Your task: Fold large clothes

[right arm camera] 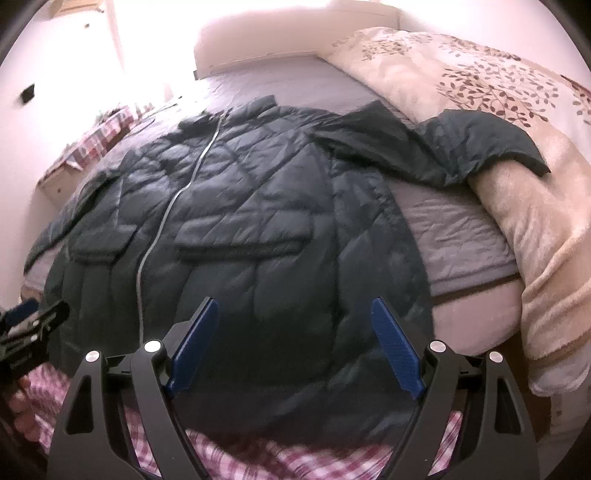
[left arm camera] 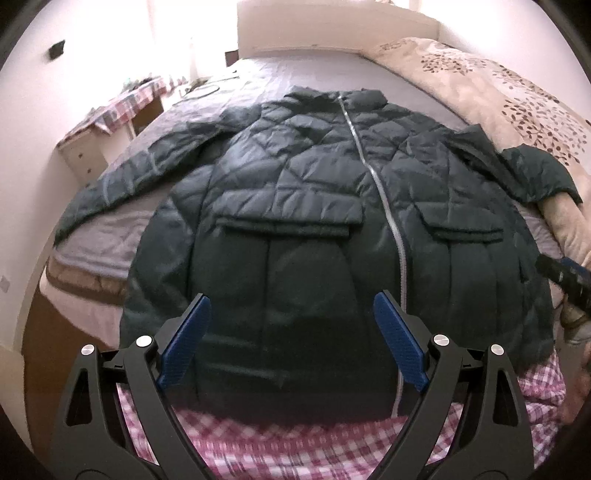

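At the foot of a bed, the left claw (left arm camera: pixel 291 339) hangs with its blue-padded fingers (left arm camera: pixel 184 339) spread wide and nothing between them, poised over the lower hem of a dark quilted jacket (left arm camera: pixel 314 206), left of the zip (left arm camera: pixel 388 206). Just beside it, the right claw (right arm camera: pixel 293 347) stands equally wide apart and empty above the hem on the other side of the zip; whether either claw touches the fabric cannot be told. Each claw shows at the edge of the other's view, the right claw at the right rim of the left wrist view and the left claw at the left rim of the right wrist view. Below both claws a pink-and-white checked cloth (left arm camera: pixel 295 443) fills the near edge of the frame, under the jacket's hem. Laid front up and zipped shut, the jacket spreads across the grey bed sheet (left arm camera: pixel 314 70) with its hem nearest the claws and its collar farthest, two flap pockets (left arm camera: pixel 288 218) sitting either side of the zip. One sleeve stretches out flat toward the bed's left edge, while the other sleeve (right arm camera: pixel 461 144) climbs onto a cream blanket with a leaf print (right arm camera: pixel 498 92) heaped along the right side. Beyond the collar stand the pale headboard (left arm camera: pixel 332 29) and, to the left, a counter (left arm camera: pixel 122 107) draped in checked cloth against the wall. No brand, label or writing can be read on anything.
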Motion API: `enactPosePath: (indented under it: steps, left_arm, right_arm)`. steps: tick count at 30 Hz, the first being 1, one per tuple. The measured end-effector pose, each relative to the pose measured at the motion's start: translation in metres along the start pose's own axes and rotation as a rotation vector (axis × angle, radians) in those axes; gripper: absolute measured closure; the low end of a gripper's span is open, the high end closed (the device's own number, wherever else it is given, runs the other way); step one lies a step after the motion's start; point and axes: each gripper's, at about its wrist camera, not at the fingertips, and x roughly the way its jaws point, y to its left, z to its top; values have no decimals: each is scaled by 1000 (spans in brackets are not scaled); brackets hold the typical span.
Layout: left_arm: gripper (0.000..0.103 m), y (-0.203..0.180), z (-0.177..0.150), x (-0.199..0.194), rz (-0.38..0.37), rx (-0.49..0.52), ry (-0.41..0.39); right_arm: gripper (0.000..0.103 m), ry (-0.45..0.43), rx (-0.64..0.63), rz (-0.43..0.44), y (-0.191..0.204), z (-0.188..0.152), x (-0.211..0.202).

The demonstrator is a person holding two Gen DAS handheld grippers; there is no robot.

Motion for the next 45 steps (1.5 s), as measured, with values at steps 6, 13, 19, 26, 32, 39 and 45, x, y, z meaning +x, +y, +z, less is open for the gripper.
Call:
enactPosePath:
  steps: [6,13,19,26,32,39,45]
  left_arm:
    - [14,-8,29,11,-25,33,-24]
    - [14,-21,54,29,-27,83,-47]
    - [14,-27,59,47,-61,82,-13]
    - [14,-24,59,65,-89,76,16]
    - [14,-13,62,70,-102,51,7]
    - [14,11,66,63,-106,-10,-47]
    - [14,36,65,62,-102,-67,-62]
  right_arm:
    - [21,4,188,-69,-70,47,20]
    - [21,-22,508,-122,-177,106,50]
    - [46,-55,723,-117,-233,132,80]
    - [96,-130,813,-109,-255,126,76]
    - [97,-266,519,-184,-196,173,33]
    - [97,-355,-46,-54,-15,249,16]
    - [97,-187,-260,222,129,237,75]
